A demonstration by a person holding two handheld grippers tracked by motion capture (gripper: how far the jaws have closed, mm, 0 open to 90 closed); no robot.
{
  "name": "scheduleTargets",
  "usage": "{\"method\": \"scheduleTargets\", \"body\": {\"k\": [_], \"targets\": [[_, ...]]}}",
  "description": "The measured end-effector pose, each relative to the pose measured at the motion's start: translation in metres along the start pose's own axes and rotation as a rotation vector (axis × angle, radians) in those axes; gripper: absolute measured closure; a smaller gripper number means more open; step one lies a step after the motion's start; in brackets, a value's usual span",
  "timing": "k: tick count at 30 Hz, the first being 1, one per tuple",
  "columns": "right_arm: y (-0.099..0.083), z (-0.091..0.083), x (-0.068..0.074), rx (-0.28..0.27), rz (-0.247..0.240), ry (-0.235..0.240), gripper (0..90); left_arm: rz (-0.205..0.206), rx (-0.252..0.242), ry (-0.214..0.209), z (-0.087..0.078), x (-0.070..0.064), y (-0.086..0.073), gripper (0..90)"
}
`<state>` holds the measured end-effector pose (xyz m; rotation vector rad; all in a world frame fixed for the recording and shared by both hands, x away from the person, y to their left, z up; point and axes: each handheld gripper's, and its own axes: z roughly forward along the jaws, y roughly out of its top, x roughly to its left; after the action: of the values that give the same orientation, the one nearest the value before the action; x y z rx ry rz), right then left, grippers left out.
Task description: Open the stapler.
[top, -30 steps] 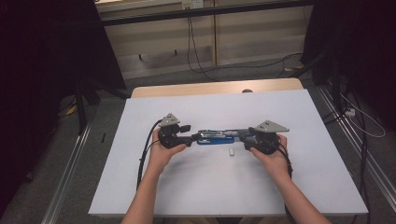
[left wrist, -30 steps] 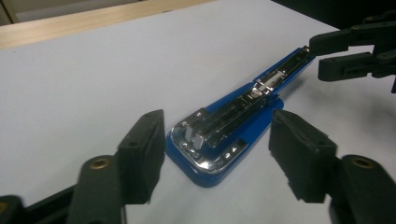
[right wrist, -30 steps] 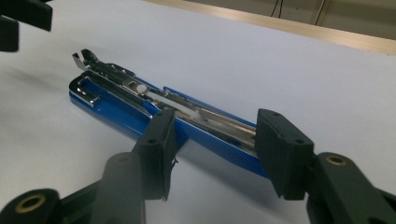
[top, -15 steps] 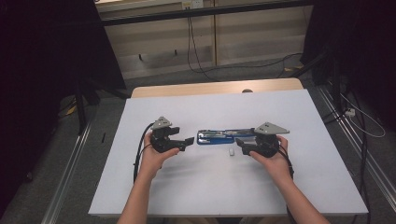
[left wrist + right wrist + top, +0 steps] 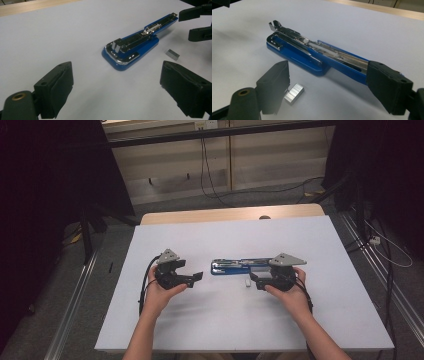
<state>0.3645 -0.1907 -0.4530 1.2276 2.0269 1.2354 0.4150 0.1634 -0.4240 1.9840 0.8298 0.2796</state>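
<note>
Fingers of both grippers stand spread wide and hold nothing. From the high view, the left gripper [image 5: 196, 276] rests low over the white tabletop [image 5: 230, 325] in the person's left hand [image 5: 162, 292], pointing toward the middle. The right gripper [image 5: 251, 280] sits opposite in the right hand [image 5: 290, 292], pointing back at it. Between them, slightly farther from the person, lies a blue stapler [image 5: 239, 266], opened out flat along the tabletop. A small block of staples [image 5: 247, 283] lies just in front of the right gripper's tips, near the stapler but apart from it.

Seen from the left gripper view, the two black fingers [image 5: 56, 86] frame bare tabletop [image 5: 50, 37], with the stapler [image 5: 132, 48] well ahead of them, its rounded blue base nearest and its metal rail running away. The staples [image 5: 171, 53] lie beside it on the right, and the other gripper's open tips [image 5: 198, 23] show at the top right corner.

Through the right gripper view, the stapler [image 5: 312, 56] stretches across the tabletop [image 5: 362, 27] just beyond the open fingers [image 5: 275, 83], its far end passing behind the right-hand one. The staples [image 5: 294, 93] lie right beside the left-hand finger, whether touching it cannot be told.
</note>
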Motion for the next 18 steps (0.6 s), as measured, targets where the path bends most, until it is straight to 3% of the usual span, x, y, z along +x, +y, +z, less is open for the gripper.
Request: {"method": "scheduleTargets", "body": {"k": [9,12,18], "targets": [[0.001,0.004,0.008,0.017,-0.006,0.038,16.4,-0.019,-0.02,0.001,-0.005,0.004,-0.002,10.6],[0.0,0.007,0.012,0.031,-0.013,0.005,16.1,-0.012,-0.022,0.001,-0.006,0.003,-0.002,10.4],[-0.002,0.01,0.021,0.078,-0.02,0.017,23.4,0.004,-0.035,0.008,-0.009,0.002,-0.002,10.1]]}}
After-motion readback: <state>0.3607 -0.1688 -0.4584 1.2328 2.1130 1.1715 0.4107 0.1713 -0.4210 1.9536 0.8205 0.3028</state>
